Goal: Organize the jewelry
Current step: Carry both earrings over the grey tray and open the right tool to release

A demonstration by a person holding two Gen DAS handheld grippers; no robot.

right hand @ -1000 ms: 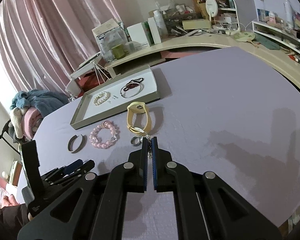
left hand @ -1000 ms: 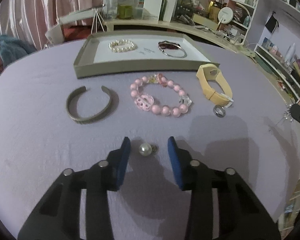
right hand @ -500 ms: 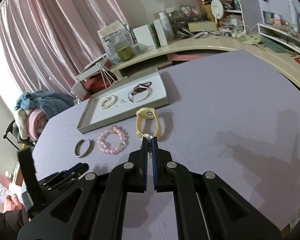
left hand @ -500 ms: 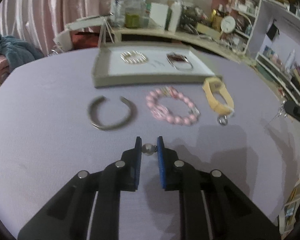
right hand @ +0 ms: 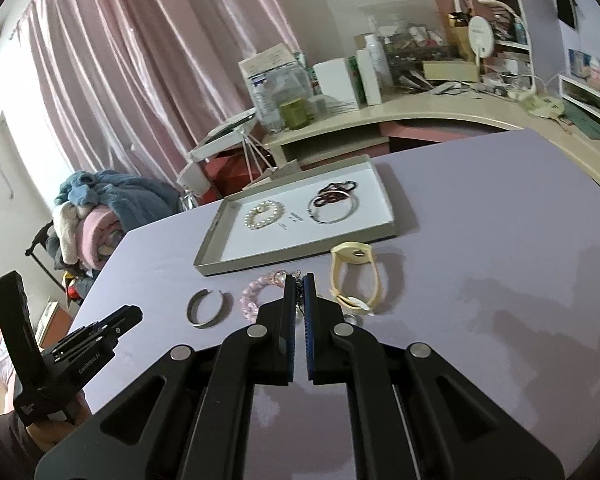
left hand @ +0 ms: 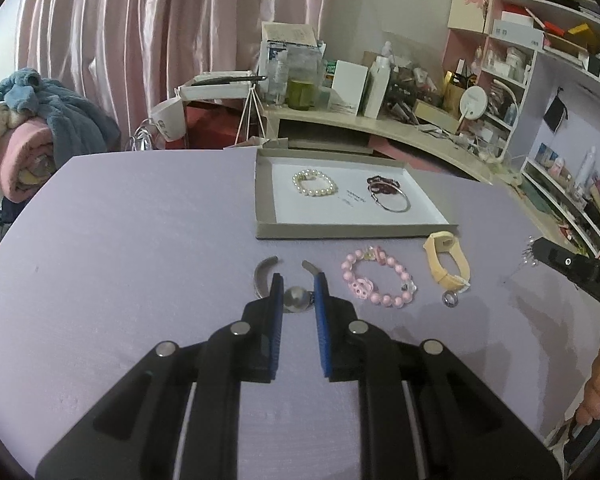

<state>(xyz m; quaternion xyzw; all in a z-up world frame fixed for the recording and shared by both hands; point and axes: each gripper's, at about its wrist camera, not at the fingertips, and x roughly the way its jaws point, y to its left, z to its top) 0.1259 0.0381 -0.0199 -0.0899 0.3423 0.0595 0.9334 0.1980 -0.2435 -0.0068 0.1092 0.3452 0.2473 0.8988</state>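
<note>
A round grey-white pearl earring (left hand: 295, 299) is pinched between the blue pads of the left gripper (left hand: 297, 296) and is carried clear of the lilac tabletop (left hand: 120, 240). The shallow grey cardboard tray with a white floor (left hand: 328, 230) lies at about one o'clock from those tips, its long axis running left to right, so a forward carry with a slight rightward drift is judged to be called for. The left gripper is judged the nearer of the two to the tray.

The right gripper (right hand: 299, 292) is clamped almost shut on a small dangling glittery piece (right hand: 299, 294), too small to be identified.

Inside the tray, a white pearl bracelet (left hand: 314, 184) is seen at left, a dark beaded bracelet (left hand: 382, 185) and a thin silver bangle (left hand: 392, 202) at right, tiny pieces between. On the cloth are left a grey open cuff bangle (right hand: 205, 308), a pink beaded bracelet (left hand: 378, 283), a cream yellow strap band (left hand: 446, 258) and a small silver ring (left hand: 450, 300).
</note>
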